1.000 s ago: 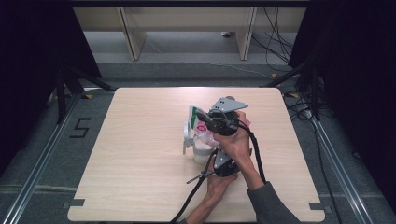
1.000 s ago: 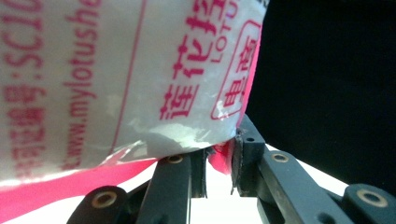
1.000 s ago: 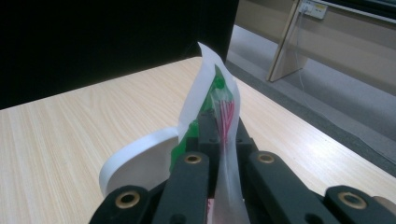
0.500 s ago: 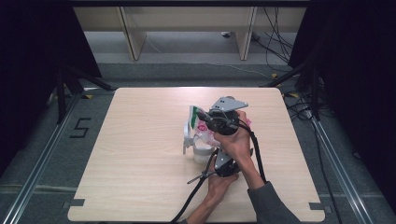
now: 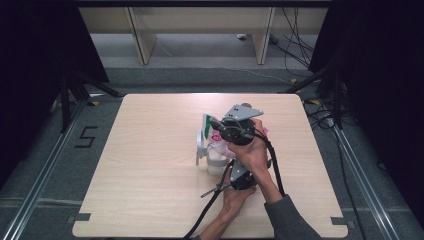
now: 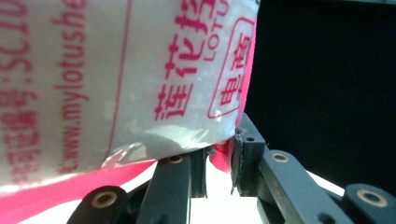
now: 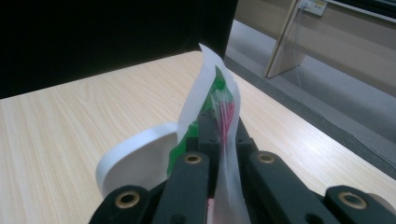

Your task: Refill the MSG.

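A white plastic bag (image 5: 209, 131) with red print, a pink edge and a green patch hangs over a white cup (image 5: 216, 164) at the table's middle. My right gripper (image 5: 215, 125) is shut on the bag's top edge (image 7: 219, 95), with the white cup (image 7: 135, 163) just beyond its jaws. My left gripper (image 5: 235, 169) comes up from below, partly hidden under the right hand. In the left gripper view the bag (image 6: 116, 70) is very close, and the left gripper (image 6: 219, 165) pinches its pink lower corner.
The light wooden table (image 5: 145, 200) has bare surface on all sides of the cup. Black cables (image 5: 272, 160) trail from both grippers toward the front edge. Beyond the table's far edge lie a grey floor and wooden furniture legs (image 5: 142, 40).
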